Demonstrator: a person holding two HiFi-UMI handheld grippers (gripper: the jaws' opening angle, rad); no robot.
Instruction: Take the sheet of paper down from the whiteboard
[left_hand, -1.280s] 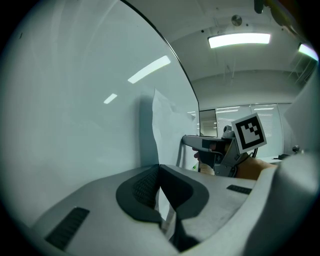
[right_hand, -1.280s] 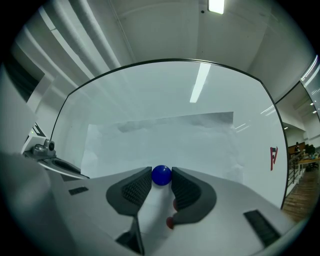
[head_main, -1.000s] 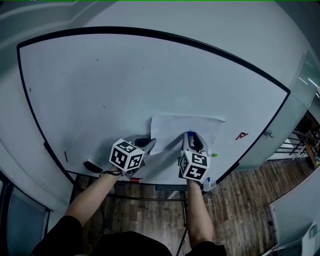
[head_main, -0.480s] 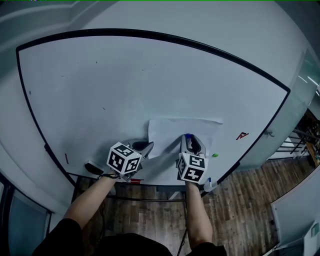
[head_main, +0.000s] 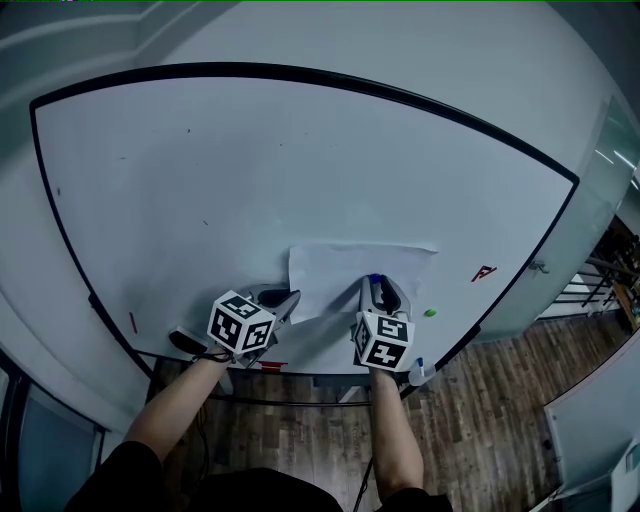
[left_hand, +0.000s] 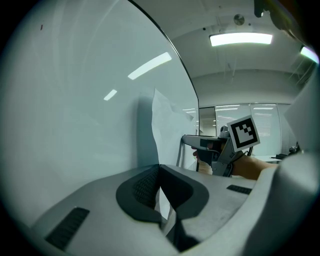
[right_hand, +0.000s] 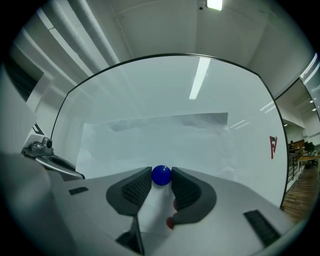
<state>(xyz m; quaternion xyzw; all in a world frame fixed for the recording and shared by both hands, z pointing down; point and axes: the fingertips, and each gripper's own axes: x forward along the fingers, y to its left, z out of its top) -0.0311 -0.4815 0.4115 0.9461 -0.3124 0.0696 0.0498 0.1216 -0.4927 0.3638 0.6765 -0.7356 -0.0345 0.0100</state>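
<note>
A white sheet of paper (head_main: 350, 270) hangs low on the whiteboard (head_main: 250, 170). My left gripper (head_main: 293, 297) is shut on the sheet's lower left edge. In the left gripper view the paper (left_hand: 167, 130) stands off the board and runs in between the closed jaws of the left gripper (left_hand: 160, 172). My right gripper (head_main: 376, 281) is at the sheet's lower middle, shut on a round blue magnet (right_hand: 161, 175). The magnet sits between the tips of the right gripper (right_hand: 161, 181), in front of the paper (right_hand: 165, 140).
A green magnet (head_main: 430, 312) and a red mark (head_main: 484, 271) are on the board to the right of the sheet. An eraser (head_main: 187, 340) lies on the tray at the board's lower edge, left of my left hand. Wooden floor shows below.
The head view has drifted slightly. Both grippers keep their holds and stay where they were against the sheet.
</note>
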